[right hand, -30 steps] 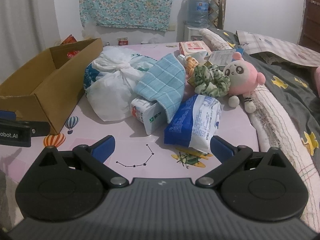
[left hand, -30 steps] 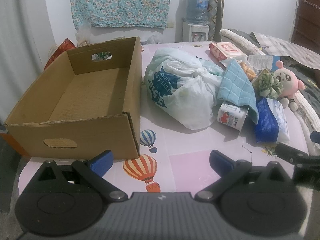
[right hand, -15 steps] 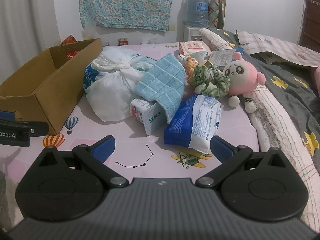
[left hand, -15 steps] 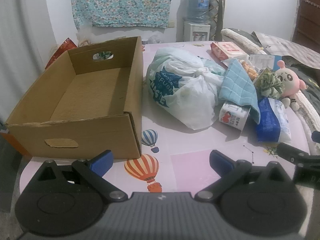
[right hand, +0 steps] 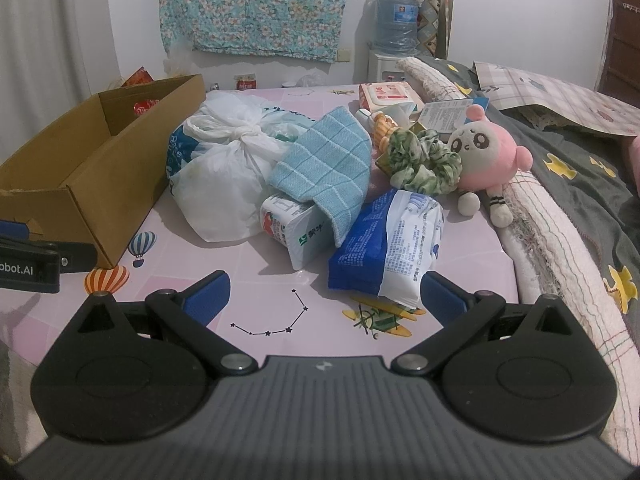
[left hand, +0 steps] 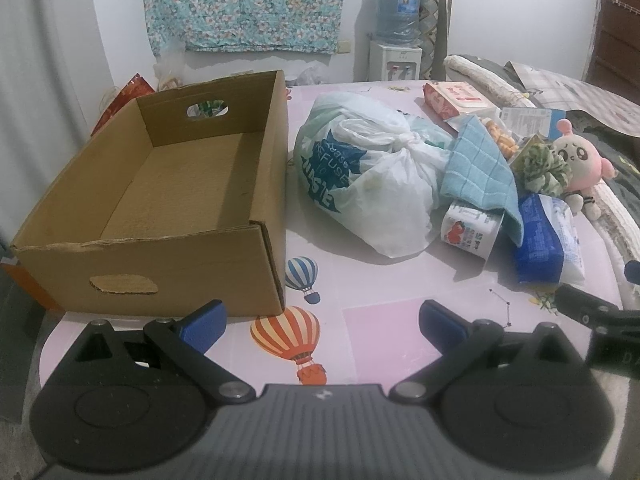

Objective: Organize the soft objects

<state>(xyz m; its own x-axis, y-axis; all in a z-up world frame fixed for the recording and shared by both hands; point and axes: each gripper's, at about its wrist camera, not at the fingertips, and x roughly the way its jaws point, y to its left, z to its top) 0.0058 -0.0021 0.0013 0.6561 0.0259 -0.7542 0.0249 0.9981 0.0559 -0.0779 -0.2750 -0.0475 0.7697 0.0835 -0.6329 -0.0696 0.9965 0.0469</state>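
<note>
Cardboard fills the left of both views: an open, empty brown corrugated cardboard box (left hand: pixel 160 208) with oval hand-holes stands on the pink bench (left hand: pixel 360 300) printed with hot-air balloons and star lines. Little differs from a second ago; the left view has crept slightly nearer and the pile sits a touch lower in the picture, while nothing on the bench has shifted. The left tongs (left hand: pixel 322 320) hang open over the near edge of the bench, blue pads spread wide and gripping nothing. The right tongs (right hand: pixel 324 296) are likewise spread open and empty, just short of the blue-and-white crinkly plastic tissue pack (right hand: pixel 388 252).

The soft things lie heaped to the right of the box. A knotted white plastic bag (left hand: pixel 368 176) with blue lettering bulges beside the box wall. A light blue woven cloth with a white grid (right hand: pixel 324 164) drapes over a white carton-shaped pack with a red strawberry print (right hand: pixel 288 228). Behind them sits a ruffled green-and-white fabric scrunchie (right hand: pixel 424 160), touching a round pink-and-cream plush doll (right hand: pixel 488 152) that leans against the knitted edge of a bed cover (right hand: pixel 560 240). A pink flat wipes packet (right hand: pixel 388 94) lies farther back.
</note>
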